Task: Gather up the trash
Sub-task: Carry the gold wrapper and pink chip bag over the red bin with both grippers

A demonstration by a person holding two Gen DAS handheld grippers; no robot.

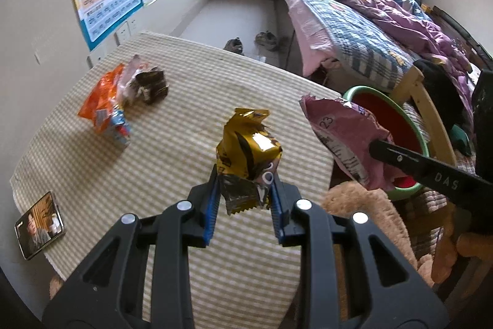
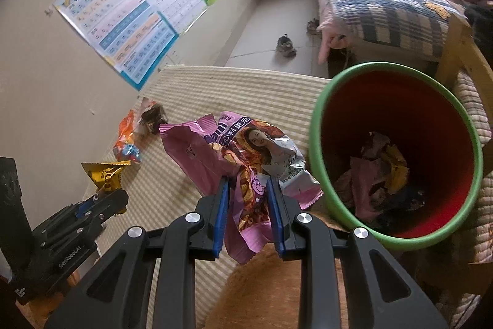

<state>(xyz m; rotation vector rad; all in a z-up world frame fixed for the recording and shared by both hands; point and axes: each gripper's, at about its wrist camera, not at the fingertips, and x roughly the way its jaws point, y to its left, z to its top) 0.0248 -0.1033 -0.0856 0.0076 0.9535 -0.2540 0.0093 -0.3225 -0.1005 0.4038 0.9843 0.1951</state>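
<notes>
We carry one snack wrapper in each gripper toward the red plastic bin with a green rim [image 2: 320, 113].

Our left gripper [image 1: 245, 199] pinches a crumpled gold foil wrapper [image 1: 248, 144] by its lower edge above the striped tablecloth [image 1: 172, 162]. Our right gripper [image 2: 246, 215] clamps a pink printed wrapper [image 2: 197, 162] just beside the bin; released early, it could fall outside.

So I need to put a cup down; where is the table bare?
Bare cloth runs between the phone and the orange wrapper pile, and along the far edge. The right edge by the bin is crowded with both held wrappers.
</notes>
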